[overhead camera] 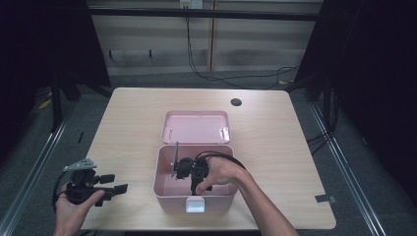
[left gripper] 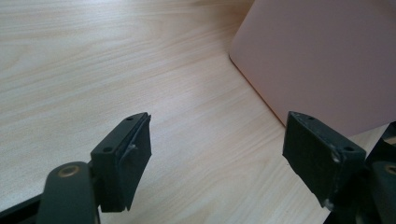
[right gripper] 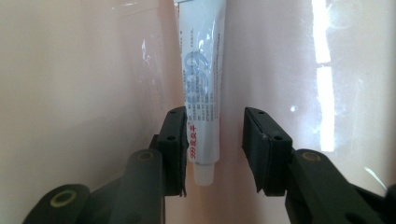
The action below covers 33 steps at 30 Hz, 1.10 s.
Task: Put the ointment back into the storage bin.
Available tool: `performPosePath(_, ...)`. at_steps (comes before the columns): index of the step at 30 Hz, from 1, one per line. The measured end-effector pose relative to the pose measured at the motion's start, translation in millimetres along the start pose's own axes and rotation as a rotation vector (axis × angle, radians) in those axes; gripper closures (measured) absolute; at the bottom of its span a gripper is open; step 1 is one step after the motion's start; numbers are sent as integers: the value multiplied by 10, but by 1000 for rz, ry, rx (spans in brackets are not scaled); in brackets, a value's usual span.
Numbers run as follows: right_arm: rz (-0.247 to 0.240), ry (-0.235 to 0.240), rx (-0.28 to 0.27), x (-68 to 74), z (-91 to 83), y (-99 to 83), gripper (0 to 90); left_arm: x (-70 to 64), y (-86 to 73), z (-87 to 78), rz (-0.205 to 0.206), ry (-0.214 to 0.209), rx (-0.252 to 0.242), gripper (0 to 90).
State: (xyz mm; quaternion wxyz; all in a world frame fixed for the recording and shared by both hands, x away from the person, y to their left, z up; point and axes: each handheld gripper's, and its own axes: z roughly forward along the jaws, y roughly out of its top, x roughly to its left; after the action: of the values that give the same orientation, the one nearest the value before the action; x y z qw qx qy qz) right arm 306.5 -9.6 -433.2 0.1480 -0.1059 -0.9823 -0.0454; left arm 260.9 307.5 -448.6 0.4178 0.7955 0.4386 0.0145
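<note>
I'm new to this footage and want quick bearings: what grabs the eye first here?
An open pink box sits mid-table, its lid folded back. The right tool is down inside the box, jaws apart on either side of a white tube lying on the pink floor. The left tool waits open over the bare wooden table, left of the box.

White tube (right gripper: 201, 88) with blue print, red lettering near white cap, lying flat on floor of open pink box (overhead camera: 162, 184), between right gripper's (right gripper: 214, 149) parted jaws.
</note>
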Motion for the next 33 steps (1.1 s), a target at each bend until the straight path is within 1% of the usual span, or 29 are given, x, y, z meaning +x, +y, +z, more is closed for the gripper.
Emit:
performPosePath(1, 11, 0, -2, -1, -20, -11, 602, -1, 0, 0, 0, -1, -1, 236)
performPosePath(2, 5, -4, -7, -7, -29, -23, 602, 1, 2, 0, 2, -1, 0, 236)
performPosePath(5, 32, -16, -15, 0, -77, -55, 596, 2, 2, 1, 1, 0, 1, 236)
performPosePath(8, 31, -27, -13, 9, -115, -82, 585, 0, 1, 2, 0, 0, 0, 236)
performPosePath(9, 40, -40, -13, 10, -143, -91, 582, 0, 1, 3, 0, 1, 1, 236)
performPosePath(11, 52, -47, -20, 22, -193, -106, 566, -1, 1, 3, 0, 1, 1, 236)
performPosePath(13, 69, -67, -31, 25, -251, -123, 552, 0, 1, 3, 0, 1, 1, 236)
performPosePath(15, 76, -65, -57, 32, -294, -152, 552, 0, 2, 4, 2, 0, 2, 236)
performPosePath(16, 81, -71, -61, 30, -317, -165, 552, 0, 2, 5, 2, 0, 2, 236)
performPosePath(18, 83, -85, -59, 35, -349, -190, 552, -3, 2, 7, -1, 4, 2, 236)
performPosePath(20, 84, -85, -64, 39, -384, -214, 551, -5, 2, 9, -1, 4, 2, 236)
performPosePath(22, 87, -97, -65, 45, -455, -233, 546, -3, 2, 8, 2, 3, 5, 236)
performPosePath(23, 99, -101, -90, 53, -507, -251, 546, -3, 2, 9, -1, 3, 2, 235)
performPosePath(24, 99, -101, -90, 53, -507, -251, 546, 2, 3, 8, 5, 3, 6, 235)
performPosePath(25, 95, -111, -88, 59, -531, -258, 546, 3, 3, 8, 5, 3, 6, 236)
performPosePath(27, 101, -118, -90, 67, -576, -275, 541, -2, 1, 8, 1, 4, 3, 236)
performPosePath(28, 91, -126, -99, 73, -628, -301, 519, -3, 1, 7, 1, 4, 2, 235)
performPosePath(30, 93, -123, -105, 74, -652, -315, 515, 1, 2, 8, 4, 4, 6, 236)
performPosePath(33, 93, -139, -106, 90, -713, -354, 518, 0, 2, 12, 6, 4, 8, 236)
